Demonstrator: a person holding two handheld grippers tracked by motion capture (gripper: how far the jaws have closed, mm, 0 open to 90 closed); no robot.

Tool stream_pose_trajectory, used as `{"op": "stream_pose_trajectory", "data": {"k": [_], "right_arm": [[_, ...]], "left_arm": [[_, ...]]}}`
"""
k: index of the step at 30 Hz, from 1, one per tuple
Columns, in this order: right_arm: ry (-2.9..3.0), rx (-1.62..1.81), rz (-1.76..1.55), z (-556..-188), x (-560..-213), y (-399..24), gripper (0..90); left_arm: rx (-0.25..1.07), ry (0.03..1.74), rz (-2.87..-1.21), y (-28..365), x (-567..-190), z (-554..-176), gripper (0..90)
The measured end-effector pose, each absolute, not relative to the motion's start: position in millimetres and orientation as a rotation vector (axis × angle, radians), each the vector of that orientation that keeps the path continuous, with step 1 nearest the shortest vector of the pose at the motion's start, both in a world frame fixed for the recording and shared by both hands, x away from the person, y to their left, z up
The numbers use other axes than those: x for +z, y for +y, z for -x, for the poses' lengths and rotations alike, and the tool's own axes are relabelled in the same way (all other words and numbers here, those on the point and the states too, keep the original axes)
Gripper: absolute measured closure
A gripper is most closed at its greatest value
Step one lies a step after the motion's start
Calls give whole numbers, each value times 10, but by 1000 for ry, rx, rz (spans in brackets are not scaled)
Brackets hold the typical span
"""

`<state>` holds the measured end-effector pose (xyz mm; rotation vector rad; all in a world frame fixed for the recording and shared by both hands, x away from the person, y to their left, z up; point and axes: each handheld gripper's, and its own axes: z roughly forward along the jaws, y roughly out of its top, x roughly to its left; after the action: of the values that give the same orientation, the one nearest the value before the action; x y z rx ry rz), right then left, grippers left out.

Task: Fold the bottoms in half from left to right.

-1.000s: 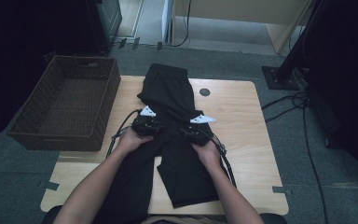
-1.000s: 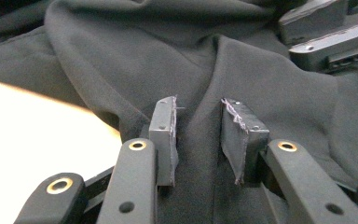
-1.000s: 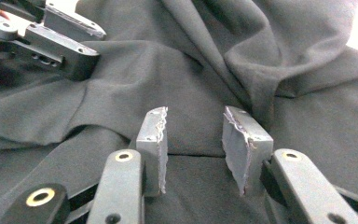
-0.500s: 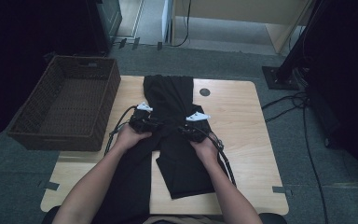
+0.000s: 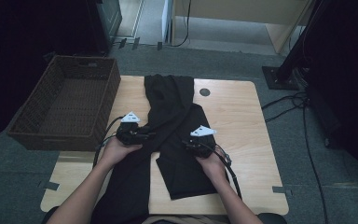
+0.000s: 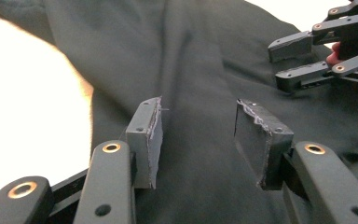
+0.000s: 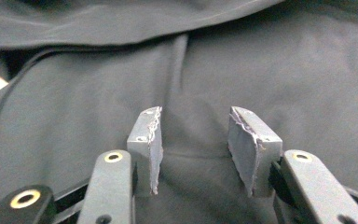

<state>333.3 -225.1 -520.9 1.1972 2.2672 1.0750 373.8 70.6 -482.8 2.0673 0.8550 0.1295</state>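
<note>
A black garment (image 5: pixel 171 100), trousers by the look of the two legs, lies down the middle of the wooden table (image 5: pixel 242 126), its far part folded back over itself. My left gripper (image 5: pixel 150 136) hovers at the cloth's left edge, open; its jaws have just been opening and nothing is pinched between them. In the left gripper view the gripper (image 6: pixel 198 122) looks down on bare black cloth (image 6: pixel 200 60). My right gripper (image 5: pixel 185 145) is over the right leg, also open after just opening. The right gripper view shows the gripper (image 7: pixel 195 127) above smooth fabric (image 7: pixel 261 60).
A dark wicker basket (image 5: pixel 56 140) stands at the table's left edge, close to my left hand. A round cable hole (image 5: pixel 204 92) sits near the far edge. Cables (image 5: pixel 284 100) trail on the floor at the right. In the left gripper view the other gripper (image 6: pixel 279 60) reaches in from the upper right.
Both grippers have let go of the cloth and drawn back toward the person, the left one also moving left. The folded far part now rests flat on the table.
</note>
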Motion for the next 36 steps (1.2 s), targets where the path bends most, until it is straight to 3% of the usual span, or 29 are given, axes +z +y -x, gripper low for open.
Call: {"op": "stream_pose_trajectory", "data": {"k": [4, 18, 26, 36], "right_arm": [[2261, 1082, -1188, -3199, -5218, -2242, 540], [2274, 1078, -1177, -2867, -5219, -2218, 496], [2268, 1080, -1176, -2963, -5222, -2181, 508], [2245, 1069, -1214, -3375, -5216, -2100, 520]], "left_arm": [[170, 830, -2105, 784, -4785, -3642, 496], [136, 917, -2140, 1012, -5017, -3564, 480], [141, 924, -2144, 933, -5101, -3656, 485], [195, 949, -2103, 849, -5096, -3944, 485]]}}
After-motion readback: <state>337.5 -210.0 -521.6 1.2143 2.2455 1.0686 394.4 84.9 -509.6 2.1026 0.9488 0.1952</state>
